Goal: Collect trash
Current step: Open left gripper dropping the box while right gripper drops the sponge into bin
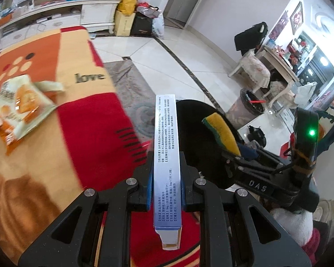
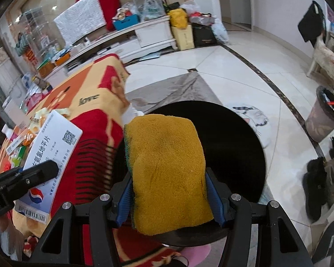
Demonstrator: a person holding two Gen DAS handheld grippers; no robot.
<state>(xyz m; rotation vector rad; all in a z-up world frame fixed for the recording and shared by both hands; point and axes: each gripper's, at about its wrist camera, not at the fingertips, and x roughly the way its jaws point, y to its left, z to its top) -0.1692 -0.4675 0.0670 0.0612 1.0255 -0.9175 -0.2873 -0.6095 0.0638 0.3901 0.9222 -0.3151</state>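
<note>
Carrying two pieces of trash at once, we are holding both over the black round bin (image 2: pixel 229 146) that is standing beside the blanket-covered table (image 1: pixel 82 120).

Our left gripper (image 1: pixel 165 178) is nearly closed, its blue pads (image 1: pixel 149 189) pinching a slim medicine box (image 1: pixel 166 155) on its narrow faces; the box is sticking out forward, its far end level with the bin's near rim. In the right wrist view the same box is showing its broad white face with a barcode and a QR code, over the edge of the table.

Our right gripper (image 2: pixel 169 198) is set about half wide, clamped on a yellow sponge (image 2: pixel 167 169) with a green scouring layer. The sponge is hanging directly over the bin's dark opening.

We judge the collecting to be partly done: two items are in hand and neither is dropped yet. The sponge looks ready to be released; the box probably needs to come further over the opening first.

More is waiting. An orange-and-white snack wrapper (image 1: pixel 22 109) is lying on the blanket, well apart from the bin, and other small packets are showing at the table's far side, too small to name. A second, patterned bin (image 2: pixel 325 115) is standing on the tiled floor farther off.
</note>
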